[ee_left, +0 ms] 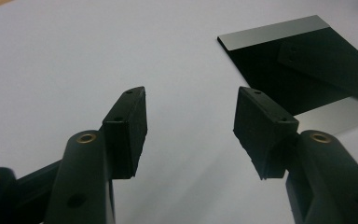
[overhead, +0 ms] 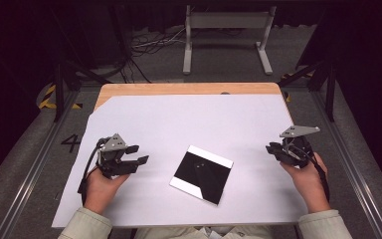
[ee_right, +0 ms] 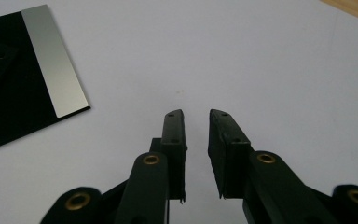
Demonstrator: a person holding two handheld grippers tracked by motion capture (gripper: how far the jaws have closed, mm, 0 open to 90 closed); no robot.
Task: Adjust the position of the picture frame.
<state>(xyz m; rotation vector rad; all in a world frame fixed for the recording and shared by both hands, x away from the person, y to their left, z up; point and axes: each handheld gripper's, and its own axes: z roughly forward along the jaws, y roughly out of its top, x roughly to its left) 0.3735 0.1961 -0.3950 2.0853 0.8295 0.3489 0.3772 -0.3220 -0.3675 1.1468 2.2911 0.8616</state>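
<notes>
- The white sheet (overhead: 179, 124) was evenly and brightly lit from above; the floor and edges around the table fell into deep darkness.
- The glossy black square (overhead: 202, 174) mirrored its surroundings, with pale bands of glare.
- In both gripper views the near jaws were soft and out of focus.
- Shadows were faint.

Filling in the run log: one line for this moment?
left tool: open, empty | right tool: narrow gap, empty | black square plate: flat on white sheet, untouched

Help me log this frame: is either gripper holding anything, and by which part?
Nothing is held. The left gripper and right gripper both have empty jaws over the white sheet; the black square plate lies untouched between them.
</notes>
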